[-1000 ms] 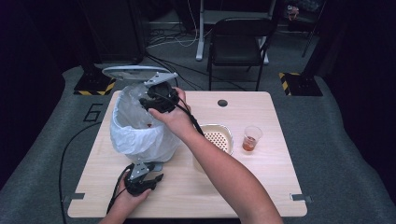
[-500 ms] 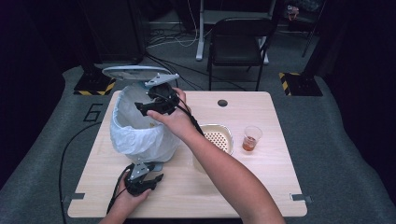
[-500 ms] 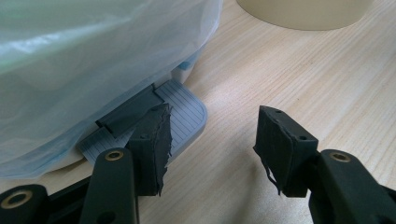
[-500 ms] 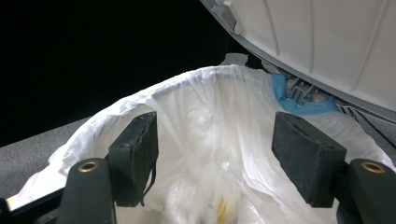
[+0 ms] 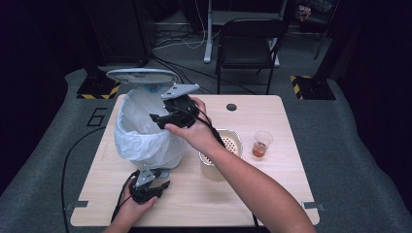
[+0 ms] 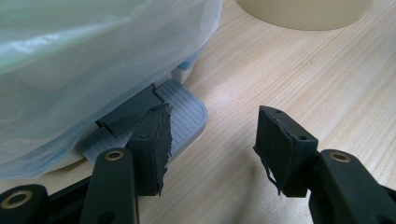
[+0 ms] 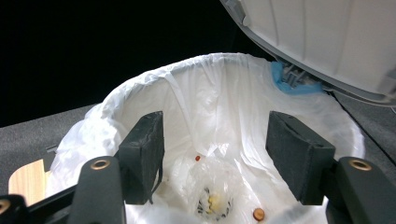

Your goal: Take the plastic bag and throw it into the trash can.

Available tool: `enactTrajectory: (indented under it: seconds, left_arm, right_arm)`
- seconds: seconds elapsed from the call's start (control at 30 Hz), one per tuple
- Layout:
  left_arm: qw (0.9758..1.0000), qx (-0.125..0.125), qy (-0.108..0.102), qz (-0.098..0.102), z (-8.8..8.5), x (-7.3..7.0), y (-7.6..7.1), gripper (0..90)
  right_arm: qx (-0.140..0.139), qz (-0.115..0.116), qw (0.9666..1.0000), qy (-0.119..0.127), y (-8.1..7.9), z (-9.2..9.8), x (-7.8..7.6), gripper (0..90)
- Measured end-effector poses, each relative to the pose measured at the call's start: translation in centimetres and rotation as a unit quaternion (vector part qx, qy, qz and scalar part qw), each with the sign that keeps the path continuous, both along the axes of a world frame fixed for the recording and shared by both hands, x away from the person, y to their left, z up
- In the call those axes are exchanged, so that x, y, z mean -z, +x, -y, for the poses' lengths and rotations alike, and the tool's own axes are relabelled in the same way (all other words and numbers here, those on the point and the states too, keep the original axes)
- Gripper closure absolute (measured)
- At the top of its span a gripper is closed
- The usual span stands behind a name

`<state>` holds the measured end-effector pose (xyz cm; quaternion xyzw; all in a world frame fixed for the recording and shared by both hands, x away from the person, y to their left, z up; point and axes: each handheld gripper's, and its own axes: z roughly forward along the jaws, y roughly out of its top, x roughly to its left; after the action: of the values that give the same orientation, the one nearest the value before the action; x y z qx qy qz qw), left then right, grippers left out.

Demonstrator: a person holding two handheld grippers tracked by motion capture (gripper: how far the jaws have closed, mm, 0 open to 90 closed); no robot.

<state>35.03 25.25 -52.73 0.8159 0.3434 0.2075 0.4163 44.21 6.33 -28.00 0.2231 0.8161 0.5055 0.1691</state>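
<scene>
White plastic lines the pedal bin [image 5: 145, 131] standing toward the tabletop's [image 5: 272, 194] left edge, its lid [image 5: 143, 75] raised. The right gripper [image 5: 158, 118] hovers over the bin's mouth, jaws spread wide and empty; scraps [image 7: 212, 205] lie at the bottom of the liner. The left gripper [image 6: 210, 140], also wide open and empty, rests near the front edge, one jaw touching the bin's grey pedal [image 6: 184, 112]. A beige container [image 5: 218, 155] and a cup [image 5: 262, 143] of amber liquid sit right of the bin.

A bin [image 5: 145, 133] with a bag [image 7: 224, 93] in it stands at the table's [image 5: 272, 194] left, its lid [image 5: 141, 75] raised behind. Scraps [image 7: 212, 203] lie in the bag. Right of it stands a tub [image 5: 218, 167], then a cup [image 5: 262, 143]. The pedal [image 6: 182, 114] sticks out in front.
</scene>
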Motion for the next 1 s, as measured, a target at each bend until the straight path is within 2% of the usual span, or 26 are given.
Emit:
enactTrajectory:
  seconds: [0.07, 0.2, 0.27, 0.33, 0.57, 0.7, 1.0]
  left_arm:
    - [1.0000, 0.000, -0.001, -0.001, 0.0, 0.0, 0.0, 45.7]
    - [1.0000, 0.002, 0.002, -0.001, 0.0, 0.0, 0.0, 45.7]
    - [0.9999, -0.006, -0.010, -0.007, 0.1, 0.1, -0.1, 45.7]
    - [0.9999, -0.002, -0.001, -0.013, 0.0, 0.0, -0.1, 45.7]
    - [0.9999, -0.002, -0.004, -0.012, 0.0, 0.0, -0.1, 45.7]
    - [0.9999, -0.002, -0.004, -0.010, 0.0, 0.0, -0.1, 45.7]
    - [1.0000, -0.001, -0.002, -0.008, 0.0, 0.0, -0.1, 45.7]
  right_arm:
    - [-0.001, -0.002, 1.0000, 0.003, -0.3, 0.6, -0.1, 38.3]
    - [0.000, 0.011, 0.9999, -0.002, -1.1, 1.9, -0.2, 39.2]
    - [0.002, 0.012, 0.9999, 0.000, -1.4, 2.6, -0.2, 39.7]
    - [0.005, 0.009, 0.9999, 0.001, -1.5, 3.2, -0.2, 40.1]
    - [0.021, 0.016, 0.9996, 0.000, -2.2, 6.0, 0.2, 40.7]
    - [0.038, 0.019, 0.9991, -0.011, -2.2, 7.8, 0.9, 41.5]
    - [0.092, 0.013, 0.9954, -0.027, -1.0, 11.4, 3.4, 46.5]
